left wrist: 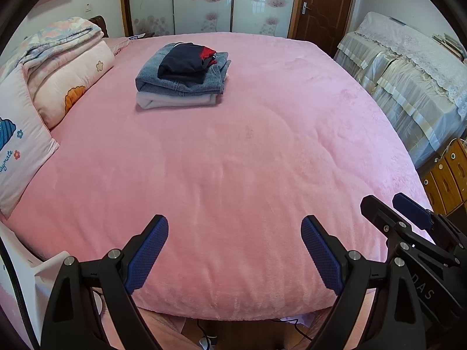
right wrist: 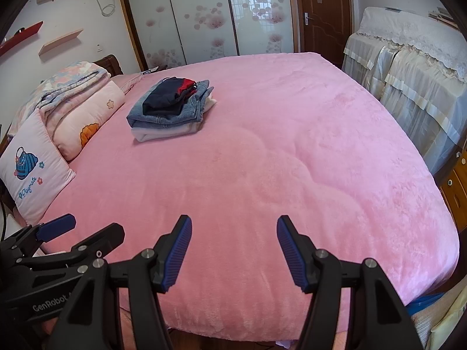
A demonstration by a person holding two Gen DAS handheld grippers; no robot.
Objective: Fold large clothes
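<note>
A stack of folded clothes [left wrist: 182,77] lies far back on the pink bed [left wrist: 248,160]: a pale garment at the bottom, blue denim on it, a navy and red piece on top. The right wrist view shows the same stack [right wrist: 172,108] left of centre on the bed [right wrist: 277,160]. My left gripper [left wrist: 235,230] hangs open over the bed's near edge with nothing between its blue pads. My right gripper [right wrist: 234,230] is open and empty too, over the same edge. Each gripper shows in the other's view: the right gripper [left wrist: 405,213] at lower right, the left gripper [right wrist: 87,227] at lower left.
Folded quilts [left wrist: 67,67] and a printed pillow [left wrist: 17,157] line the bed's left side. A lace-covered piece of furniture [left wrist: 408,87] stands to the right, wooden drawers [left wrist: 449,175] beside it. Sliding wardrobe doors [left wrist: 204,3] and a brown door [left wrist: 324,5] are behind.
</note>
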